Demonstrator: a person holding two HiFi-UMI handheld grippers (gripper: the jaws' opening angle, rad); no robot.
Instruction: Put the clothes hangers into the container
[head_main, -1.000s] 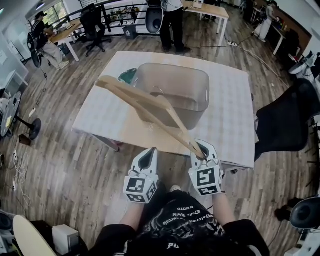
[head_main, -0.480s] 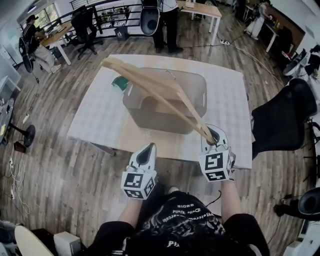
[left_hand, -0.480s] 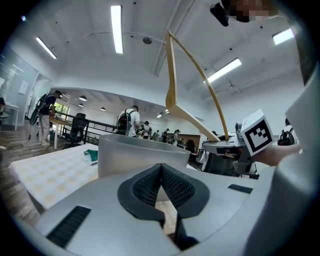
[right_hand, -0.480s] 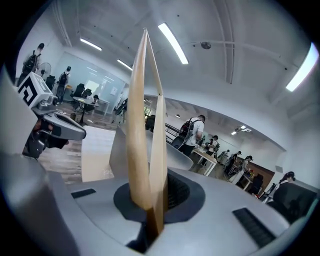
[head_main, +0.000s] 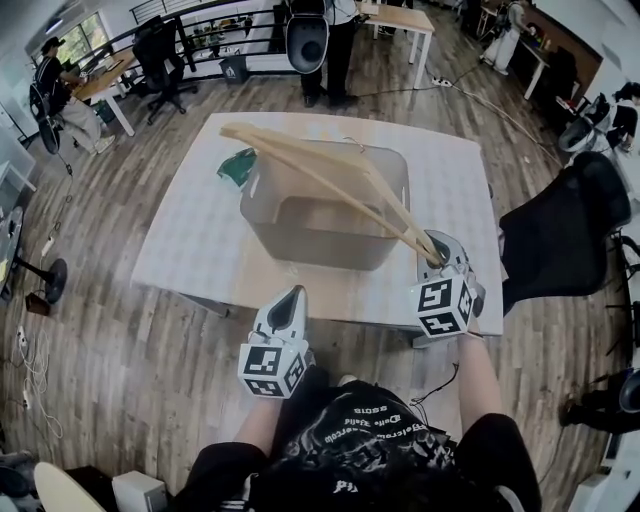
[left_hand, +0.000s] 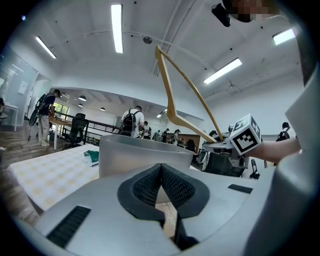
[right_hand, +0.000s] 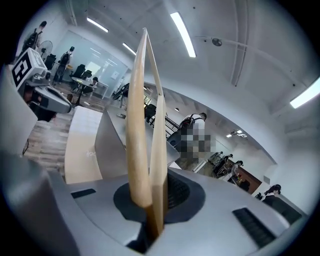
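Note:
A wooden clothes hanger (head_main: 330, 180) slants over the grey plastic container (head_main: 385, 255) in the middle of the table. My right gripper (head_main: 437, 256) is shut on one end of it, at the container's near right corner. In the right gripper view the hanger (right_hand: 142, 125) rises straight out of the closed jaws of the right gripper (right_hand: 155, 200). My left gripper (head_main: 288, 305) hangs shut and empty off the table's near edge, left of the right one. The left gripper view shows that left gripper (left_hand: 161, 172) closed, with the container (left_hand: 135, 152) and the raised hanger (left_hand: 172, 95) ahead.
A green item (head_main: 237, 167) lies on the white table (head_main: 190, 240) by the container's far left corner. A black office chair (head_main: 560, 230) stands close to the table's right side. A person (head_main: 335, 50) stands beyond the far edge, with desks and chairs behind.
My right gripper has moved right and farther over the table with the hanger, whose free end now reaches across the container. The left gripper has shifted only slightly.

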